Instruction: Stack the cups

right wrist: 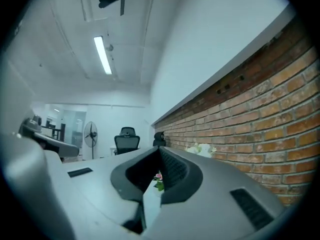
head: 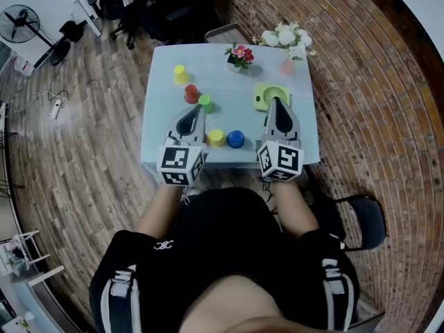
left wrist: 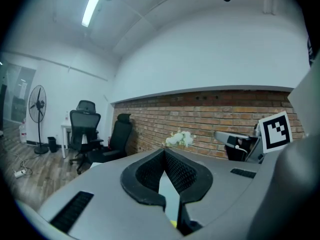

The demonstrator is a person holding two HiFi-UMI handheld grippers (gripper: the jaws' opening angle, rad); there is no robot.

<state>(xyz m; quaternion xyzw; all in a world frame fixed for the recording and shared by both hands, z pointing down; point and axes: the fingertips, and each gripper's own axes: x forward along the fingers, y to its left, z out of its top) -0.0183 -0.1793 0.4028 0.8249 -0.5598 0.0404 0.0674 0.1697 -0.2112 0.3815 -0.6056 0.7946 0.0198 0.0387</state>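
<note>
left tool [head: 193, 114] and right tool [head: 277, 107] both hang over the near half of the desk [head: 159, 109], pointing toward its far edge. each is pressed together at the tips with nothing pinched. from the cameras on them i look level across the desk at the room.

the desk's left strip is bare from near edge to far edge, and off that side lies open wooden floor [head: 90, 130]. a brick wall [head: 374, 82] runs close along the desk's right side and behind its far edge. office chairs [head: 139, 5] stand beyond the far left corner, and a black chair [head: 364, 217] sits off the near right corner. on the desk's right half a green fan [head: 269, 93] lies just past the right tool's tip. a flower pot [head: 239, 55] and white flowers [head: 286, 37] crowd the far edge.

the near yellow cup [head: 216, 137] and blue cup [head: 236, 139] stand side by side by the desk's near edge, between my two tools. the green cup [head: 205, 102] and red cup [head: 191, 93] stand close together mid-desk, just beyond the left tool's tip. the far yellow cup [head: 180, 73] stands alone nearer the far edge.
</note>
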